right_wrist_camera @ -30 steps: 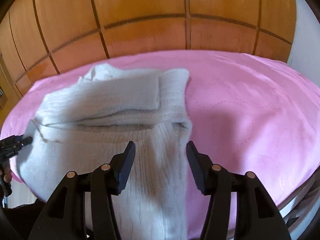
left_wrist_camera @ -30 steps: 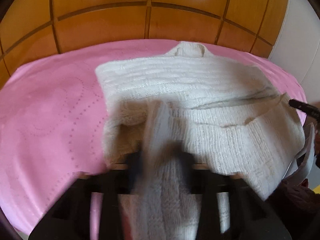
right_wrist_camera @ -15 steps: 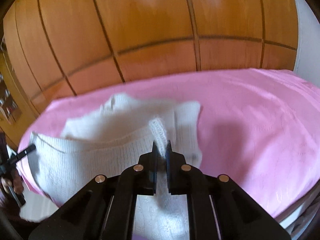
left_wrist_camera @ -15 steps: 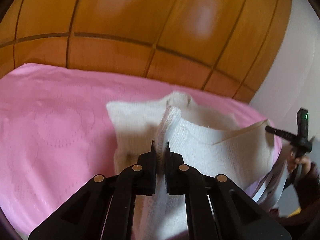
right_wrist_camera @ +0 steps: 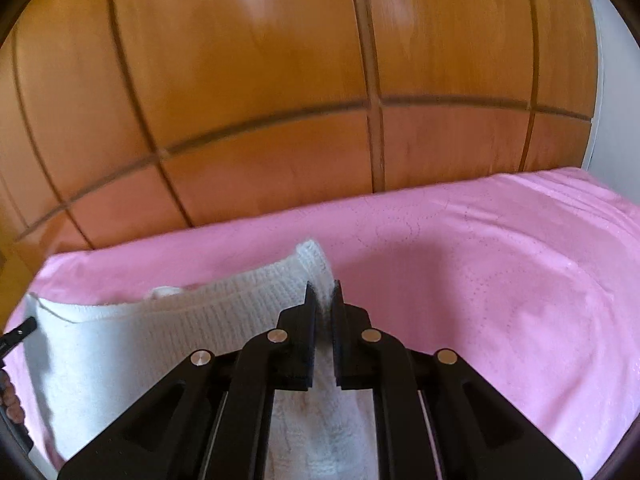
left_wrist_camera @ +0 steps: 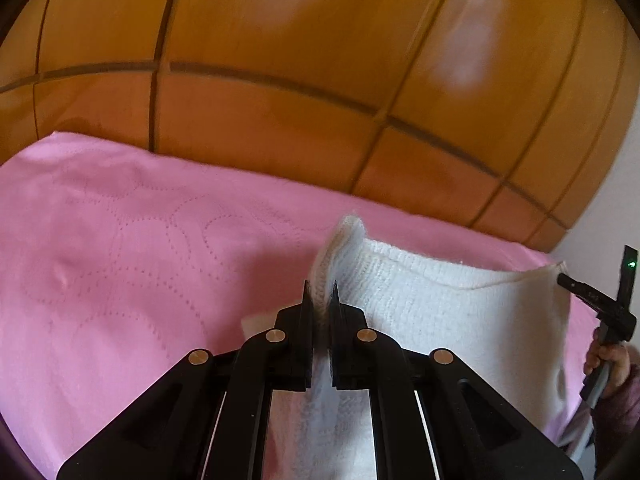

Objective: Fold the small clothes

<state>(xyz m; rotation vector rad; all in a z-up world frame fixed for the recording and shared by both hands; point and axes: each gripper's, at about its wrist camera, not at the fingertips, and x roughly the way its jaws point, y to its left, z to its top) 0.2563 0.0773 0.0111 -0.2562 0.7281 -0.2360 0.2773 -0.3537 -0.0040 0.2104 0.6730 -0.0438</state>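
A white knit sweater [left_wrist_camera: 448,304] is held raised at lower centre, its hem stretched sideways between both grippers. Left gripper [left_wrist_camera: 320,294] and right gripper [right_wrist_camera: 323,294] are each pinched shut on a hem corner. Open pink bedspread [right_wrist_camera: 500,280] lies ahead, bounded by a wooden headboard [right_wrist_camera: 280,100].

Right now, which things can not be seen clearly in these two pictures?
- White sweater: lower part hidden behind the left gripper; in the right wrist view, behind the right gripper.
- Sweater's collar and sleeves: hidden behind its lifted edge.
- Wooden panels: blurred.
- Pink bedspread: cut off by edges.
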